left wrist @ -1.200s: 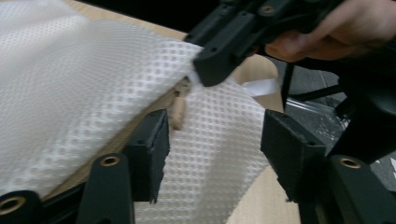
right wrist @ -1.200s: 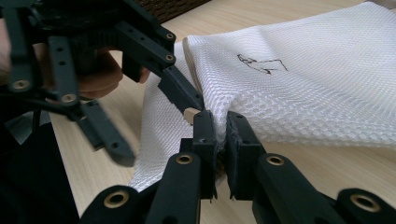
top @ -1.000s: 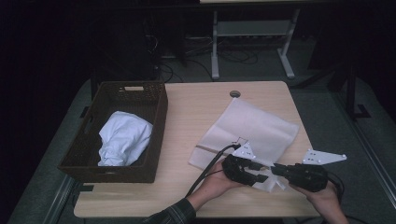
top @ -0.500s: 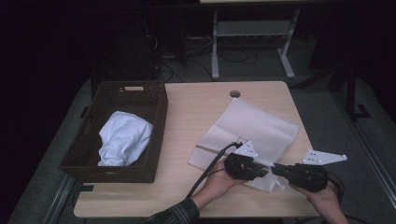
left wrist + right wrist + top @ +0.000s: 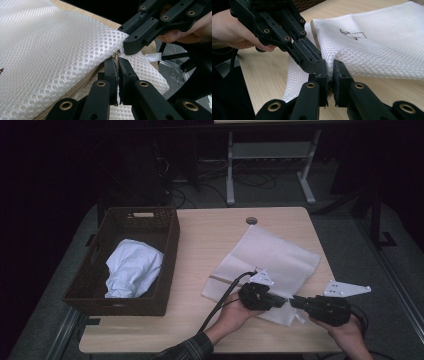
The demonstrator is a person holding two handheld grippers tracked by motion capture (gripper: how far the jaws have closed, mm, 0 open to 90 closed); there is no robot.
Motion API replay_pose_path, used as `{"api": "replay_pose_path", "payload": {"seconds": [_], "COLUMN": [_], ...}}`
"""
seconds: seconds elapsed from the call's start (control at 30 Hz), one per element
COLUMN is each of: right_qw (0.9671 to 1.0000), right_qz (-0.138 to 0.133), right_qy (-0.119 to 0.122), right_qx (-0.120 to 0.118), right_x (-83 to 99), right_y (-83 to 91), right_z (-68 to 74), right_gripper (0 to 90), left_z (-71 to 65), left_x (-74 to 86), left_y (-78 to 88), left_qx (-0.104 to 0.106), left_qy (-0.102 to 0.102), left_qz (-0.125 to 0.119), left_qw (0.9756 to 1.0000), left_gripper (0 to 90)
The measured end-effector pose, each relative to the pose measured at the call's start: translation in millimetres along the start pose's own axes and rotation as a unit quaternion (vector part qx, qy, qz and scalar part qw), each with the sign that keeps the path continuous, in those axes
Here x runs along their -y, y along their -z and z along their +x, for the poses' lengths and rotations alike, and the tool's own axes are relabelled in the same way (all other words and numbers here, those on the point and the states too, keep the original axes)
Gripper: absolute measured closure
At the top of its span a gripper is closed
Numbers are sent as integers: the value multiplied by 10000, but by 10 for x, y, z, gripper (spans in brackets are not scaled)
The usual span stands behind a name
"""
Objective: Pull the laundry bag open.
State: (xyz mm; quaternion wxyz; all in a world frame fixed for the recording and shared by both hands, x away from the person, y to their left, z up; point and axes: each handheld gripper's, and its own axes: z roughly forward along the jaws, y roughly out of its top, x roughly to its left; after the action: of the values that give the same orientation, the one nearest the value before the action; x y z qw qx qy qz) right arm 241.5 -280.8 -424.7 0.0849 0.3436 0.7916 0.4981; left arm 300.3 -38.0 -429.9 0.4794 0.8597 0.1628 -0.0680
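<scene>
Both grippers hide the near corner of the white mesh laundry bag (image 5: 272,262) on the table (image 5: 210,240). The left gripper (image 5: 117,60), jaws just closed, pinches its zipper pull (image 5: 116,55); the right gripper (image 5: 330,68) clamps the mesh. The bag's long axis runs near-left to far-right.

We see a white honeycomb-mesh laundry bag (image 5: 57,50), a matt pale wood tabletop (image 5: 210,245), and a seemingly woven wicker basket (image 5: 167,250).
</scene>
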Motion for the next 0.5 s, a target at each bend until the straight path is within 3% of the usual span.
{"api": "replay_pose_path", "payload": {"seconds": [0.5], "right_qw": [9999], "right_qz": [45], "right_qy": [94], "right_qx": [25], "right_x": [-3], "right_y": [-8], "right_z": [21], "right_gripper": [835], "left_z": [-31], "left_x": [12], "left_y": [25], "left_qx": [-127], "left_qy": [-50], "left_qz": [51], "left_qw": [9999], "left_gripper": [874]}}
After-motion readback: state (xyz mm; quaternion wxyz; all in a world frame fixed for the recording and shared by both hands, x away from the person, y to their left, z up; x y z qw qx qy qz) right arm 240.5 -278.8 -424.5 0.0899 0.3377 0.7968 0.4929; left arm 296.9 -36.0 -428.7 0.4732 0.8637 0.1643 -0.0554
